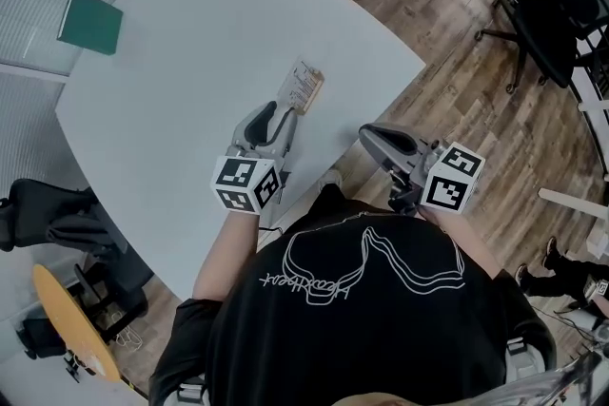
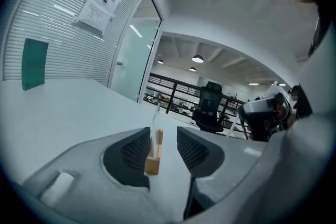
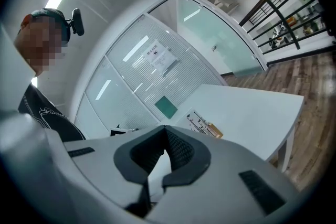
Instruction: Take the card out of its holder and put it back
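While card point(image 1: 304, 87) sits in holder point(image 2: 151, 165) | left tongs point(image 2: 163, 135) agape, empty | right tongs point(image 3: 164, 131) closed

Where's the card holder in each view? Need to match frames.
Head view: the wooden card holder sits just above centre on the white table, with the card in it.
Left gripper view: low centre, seen edge-on.
Right gripper view: right of centre, at mid-height.
Shared landmark: the green pad at the table's far corner, at left in the left gripper view and centre in the right gripper view.
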